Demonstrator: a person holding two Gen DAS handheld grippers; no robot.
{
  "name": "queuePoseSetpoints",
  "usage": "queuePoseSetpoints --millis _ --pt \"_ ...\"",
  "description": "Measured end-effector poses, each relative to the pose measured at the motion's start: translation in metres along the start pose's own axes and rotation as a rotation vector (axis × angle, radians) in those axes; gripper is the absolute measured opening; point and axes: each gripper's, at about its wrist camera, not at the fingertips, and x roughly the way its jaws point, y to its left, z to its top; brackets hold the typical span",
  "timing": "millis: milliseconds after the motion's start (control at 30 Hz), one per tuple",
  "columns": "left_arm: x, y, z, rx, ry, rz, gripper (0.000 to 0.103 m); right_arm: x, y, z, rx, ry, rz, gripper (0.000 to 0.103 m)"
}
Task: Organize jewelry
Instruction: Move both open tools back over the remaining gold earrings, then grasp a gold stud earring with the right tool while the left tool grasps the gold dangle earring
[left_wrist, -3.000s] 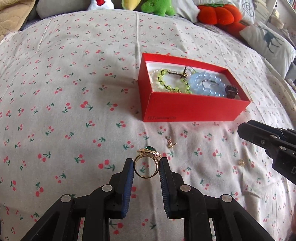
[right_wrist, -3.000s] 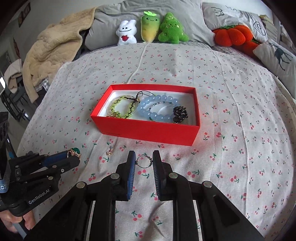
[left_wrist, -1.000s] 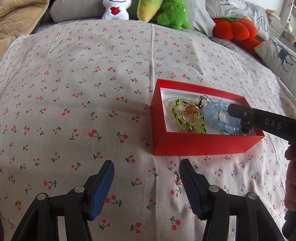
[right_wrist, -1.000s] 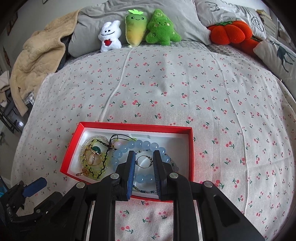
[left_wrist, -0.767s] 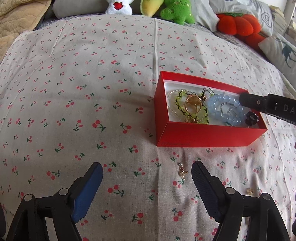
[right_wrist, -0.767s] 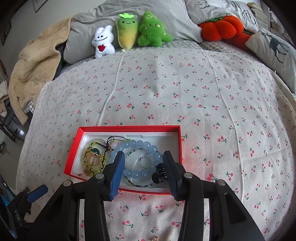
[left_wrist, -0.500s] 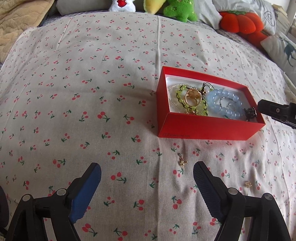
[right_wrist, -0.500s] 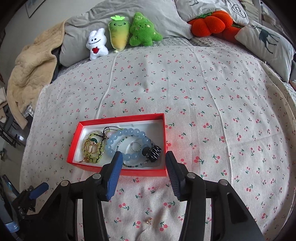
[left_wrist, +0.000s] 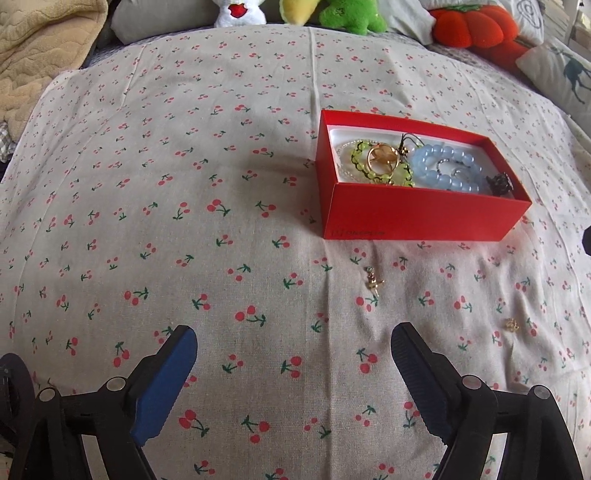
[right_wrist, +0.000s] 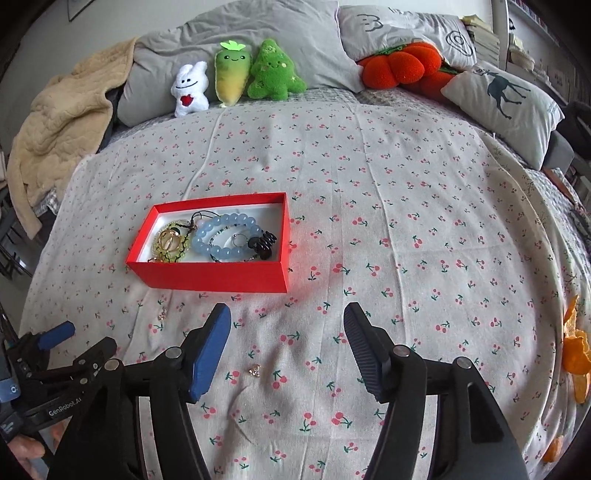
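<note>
We're on a bed spread with a cream cherry-print sheet (right_wrist: 369, 206), grey pillows and a tan quilted blanket (right_wrist: 62, 122) heaped at the head, and a row of plush toys there: a white bunny (right_wrist: 190, 90), a yellow-green radish (right_wrist: 232, 74) and a green tree (right_wrist: 275, 72), with orange pumpkin cushions (right_wrist: 399, 66) and a deer-print pillow (right_wrist: 506, 99) off to the right. Bits of orange peel (right_wrist: 576, 354) lie at the sheet's right edge. The left gripper (left_wrist: 293, 354) hangs over bare sheet, jaws spread wide and just been opening, nothing between them. The right gripper (right_wrist: 287, 334) has its jaws apart too, just been opening, empty, hovering short of the box. And there's the open red cardboard box (right_wrist: 218, 275) resting flat on the sheet, white inside, holding a lime-green beaded bracelet (left_wrist: 364, 171) with a gold ring (left_wrist: 382, 158) lying on top of it, a pale blue bead bracelet (right_wrist: 223, 240) with a thin silver ring (right_wrist: 240, 238) inside its loop, and a dark, glossy beaded piece (right_wrist: 262, 243) at the right end, possibly a hair clip, hard to say. Loose on the sheet in front of the box: a small gold dangling earring (left_wrist: 373, 282) just ahead of the box's front wall, and a tiny gold stud (right_wrist: 255, 370) lying between the right gripper's jaws and below them, touched by neither.
</note>
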Motion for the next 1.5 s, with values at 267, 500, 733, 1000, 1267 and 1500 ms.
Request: queuePoseSetpoints --millis 267,500,733,1000,1267,1500 --pt "0.013 -0.006 -0.015 0.067 0.011 0.006 0.089 0.013 0.000 -0.038 -0.069 0.064 0.032 0.068" --pt "0.028 -0.013 -0.024 0.116 0.047 0.010 0.089 0.045 0.018 -0.058 -0.124 0.132 0.061 0.068" --pt "0.036 -0.012 -0.027 0.105 0.050 -0.001 0.092 0.061 0.016 -0.067 -0.109 0.139 0.102 0.068" --pt "0.040 -0.015 -0.027 0.112 0.044 -0.001 0.097 0.068 0.031 -0.068 -0.202 0.112 0.049 0.062" --pt "0.041 -0.014 -0.028 0.112 0.042 -0.001 0.098 0.072 0.037 -0.066 -0.230 0.105 0.058 0.049" --pt "0.041 -0.014 -0.029 0.113 0.042 -0.002 0.099 0.074 0.034 -0.064 -0.201 0.102 0.067 0.036"
